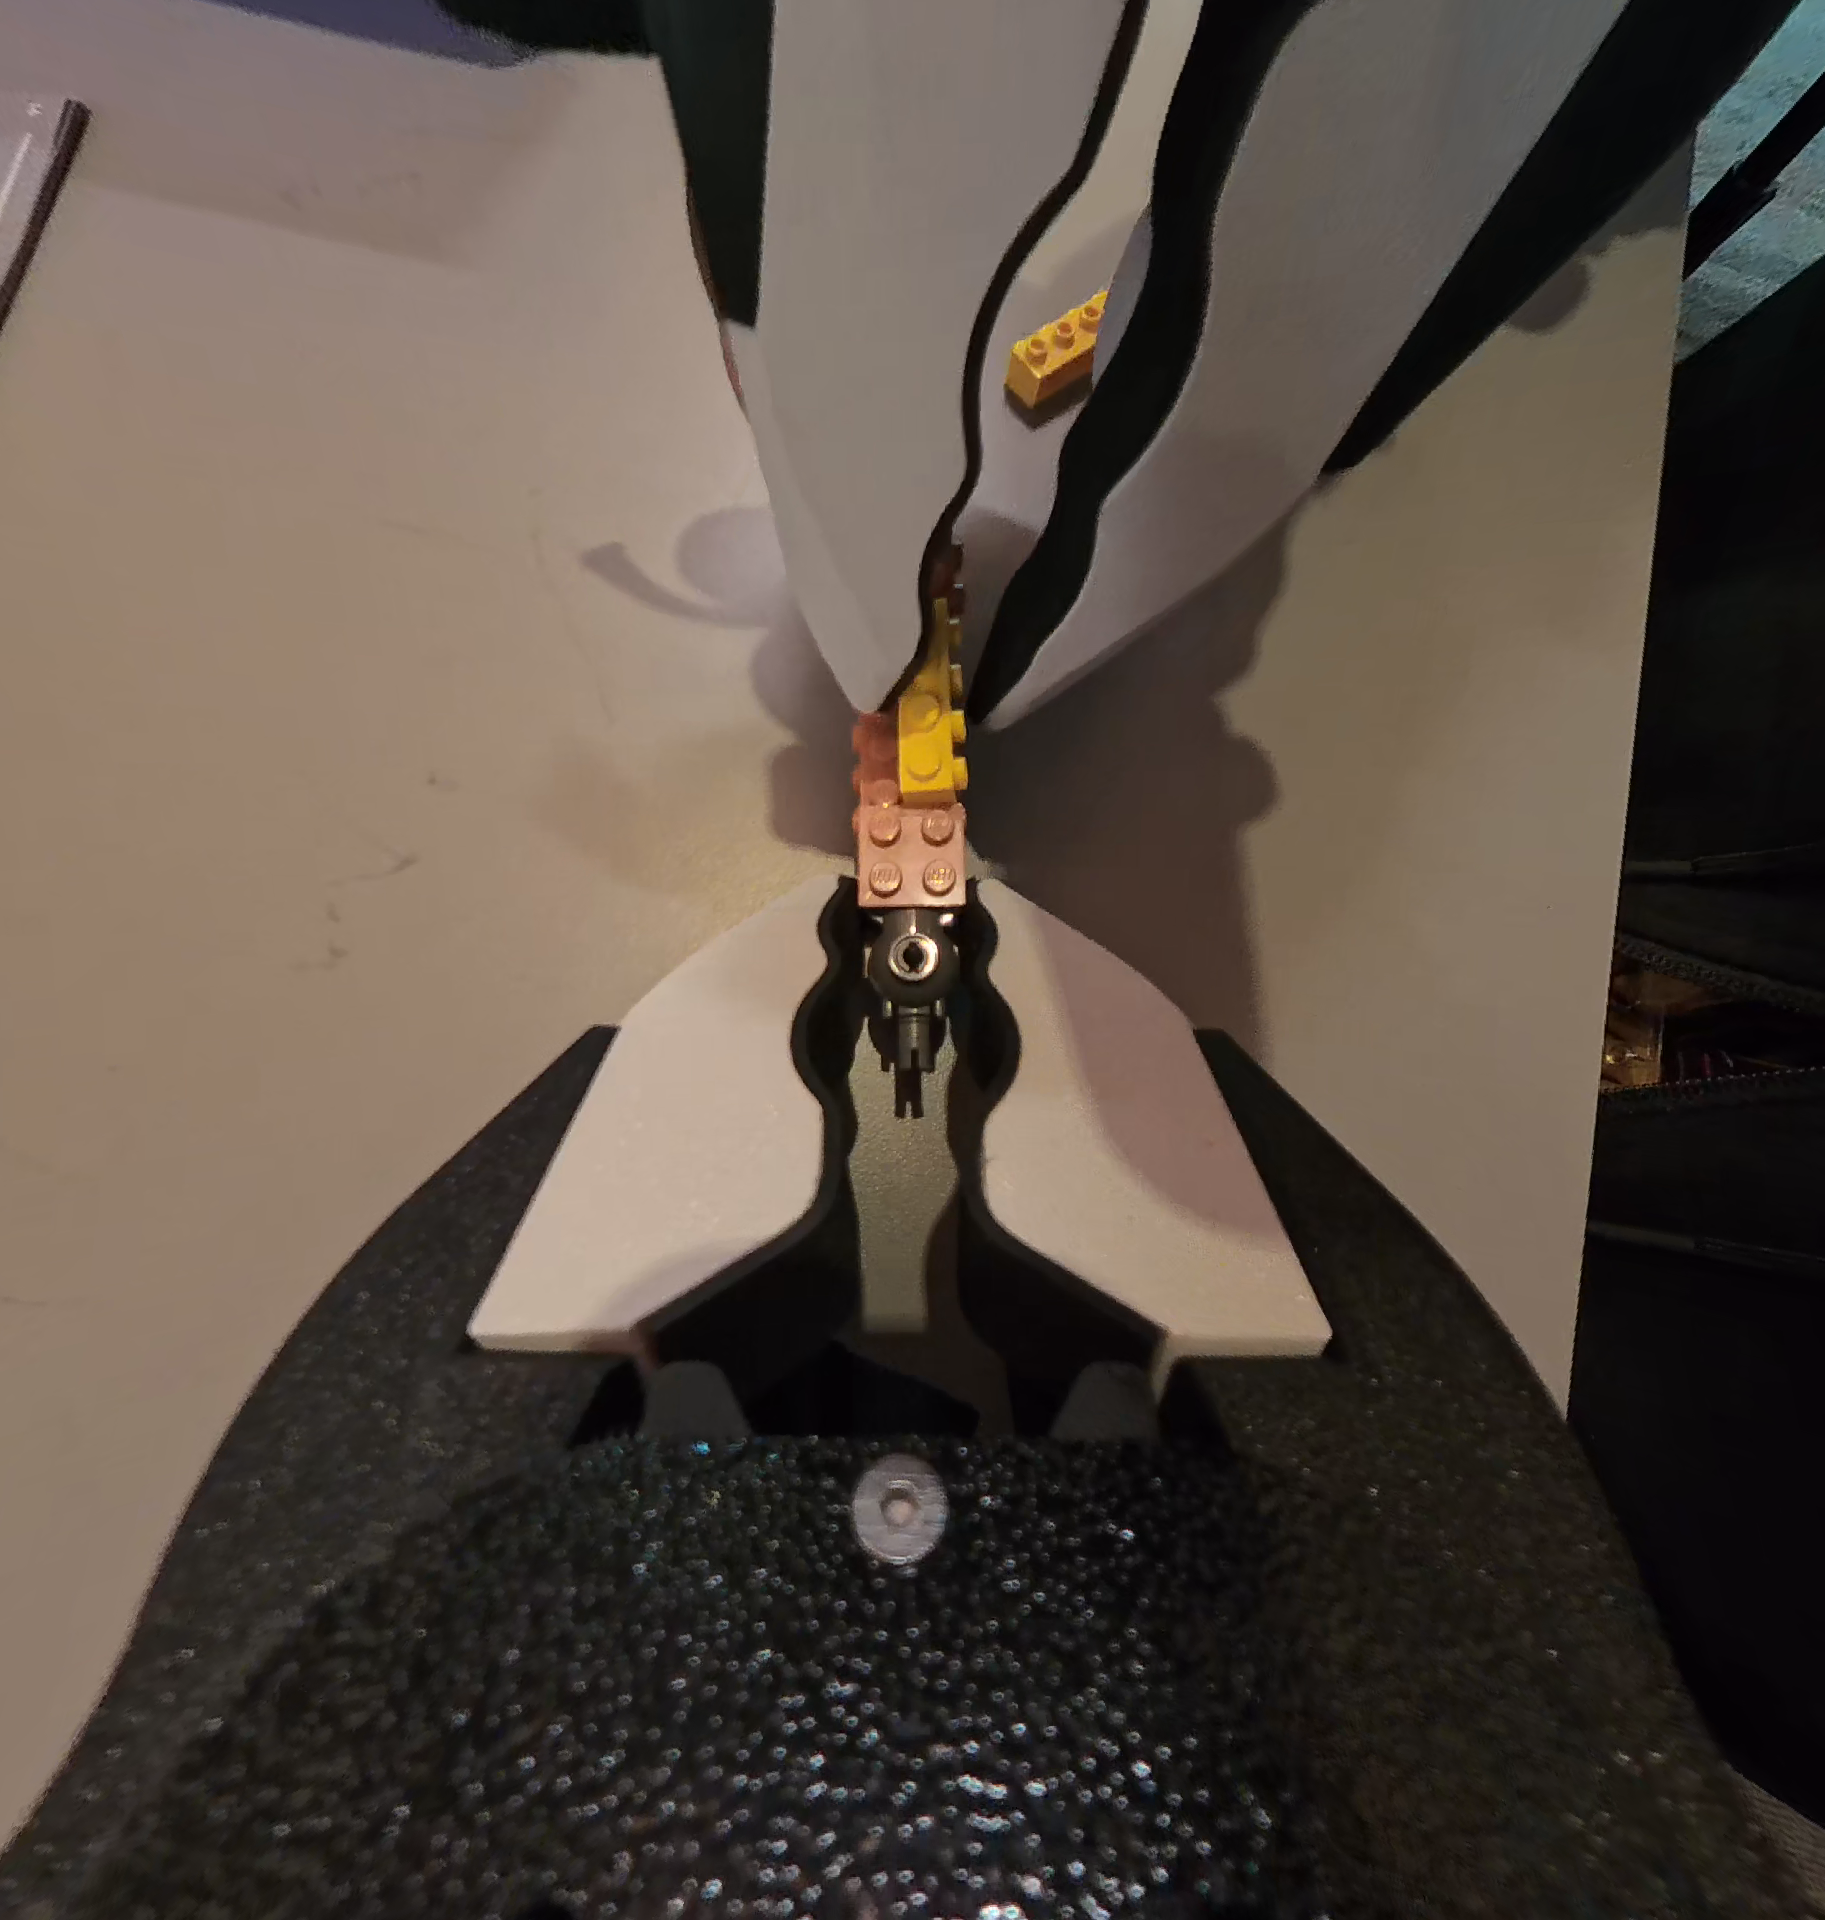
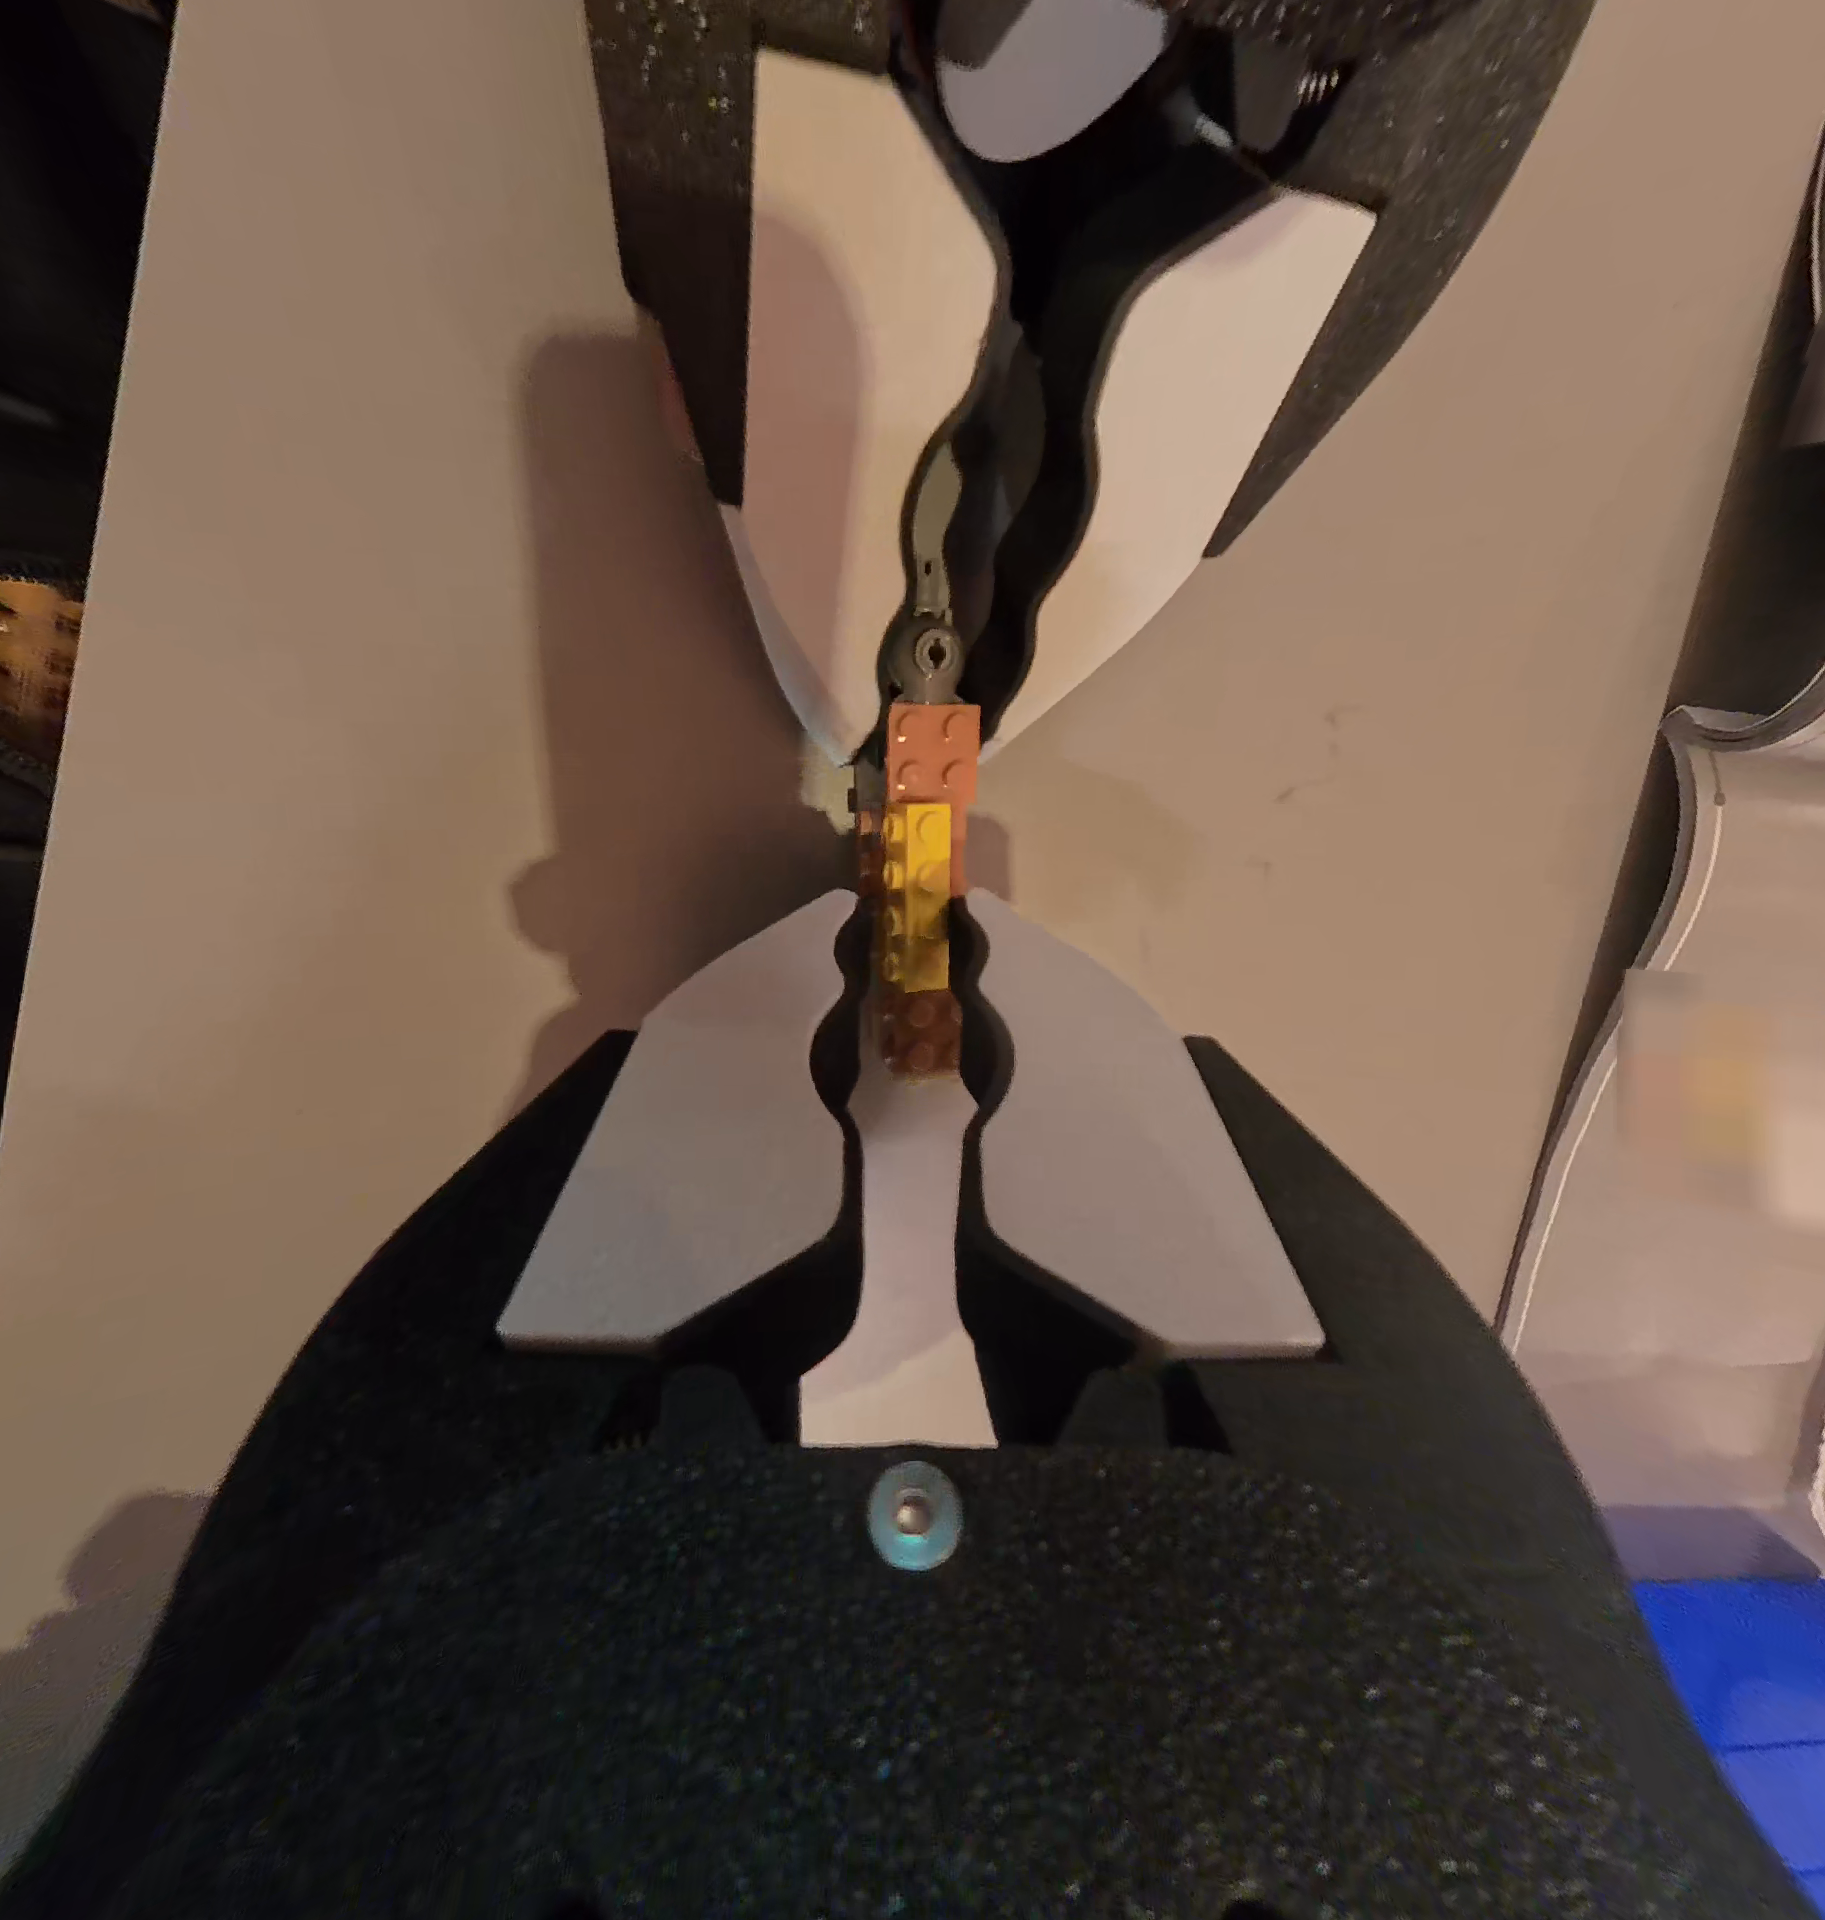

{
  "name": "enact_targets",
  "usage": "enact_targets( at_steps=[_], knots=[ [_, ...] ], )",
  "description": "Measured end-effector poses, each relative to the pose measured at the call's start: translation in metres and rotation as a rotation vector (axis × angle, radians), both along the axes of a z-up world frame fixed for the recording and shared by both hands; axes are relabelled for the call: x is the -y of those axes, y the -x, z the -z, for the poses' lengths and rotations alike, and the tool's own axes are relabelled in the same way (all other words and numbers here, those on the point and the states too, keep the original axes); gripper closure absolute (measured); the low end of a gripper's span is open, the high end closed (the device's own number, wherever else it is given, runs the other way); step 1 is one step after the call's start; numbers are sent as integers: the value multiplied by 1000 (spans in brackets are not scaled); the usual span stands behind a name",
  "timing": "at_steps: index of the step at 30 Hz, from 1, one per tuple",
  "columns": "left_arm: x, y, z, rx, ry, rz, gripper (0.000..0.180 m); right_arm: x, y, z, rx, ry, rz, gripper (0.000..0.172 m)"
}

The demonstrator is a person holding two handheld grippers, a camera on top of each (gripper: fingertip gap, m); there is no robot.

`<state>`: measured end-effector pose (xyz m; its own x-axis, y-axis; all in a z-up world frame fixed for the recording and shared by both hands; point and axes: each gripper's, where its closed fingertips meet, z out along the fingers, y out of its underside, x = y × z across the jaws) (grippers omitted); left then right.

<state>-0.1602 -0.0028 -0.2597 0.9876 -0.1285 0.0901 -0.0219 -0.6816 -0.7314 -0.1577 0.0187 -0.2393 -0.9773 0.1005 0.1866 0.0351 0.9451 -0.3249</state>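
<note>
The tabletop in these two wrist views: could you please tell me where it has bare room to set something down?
In the left wrist view, the table is bare left of the brick assembly, up to the dark-edged sheet. It is crowded in the middle, where the left hand-held gripper and right hand-held gripper grip the assembly's ends, and by the loose yellow brick.

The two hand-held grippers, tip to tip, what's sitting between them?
A small toy-brick assembly bridges them: brown bricks and a yellow brick, plus a dark grey ball-joint piece at the left hand-held gripper's end. Both wrist views show it.
</note>
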Motion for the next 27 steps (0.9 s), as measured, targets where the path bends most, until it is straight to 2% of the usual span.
enact_targets(
  at_steps=[9,14,22,27],
  knots=[
    [0,0,0,3,1,0,163,-2,-4,-13,-126,86,-43,151],
    [0,0,0,6,1,0,163,5,-9,-16,-198,140,-75,153],
    [0,0,0,2,0,-2,163,4,-15,-3,-197,116,-68,157],
    [0,0,0,5,1,0,163,8,-14,-16,-217,181,-69,157]
  ],
)
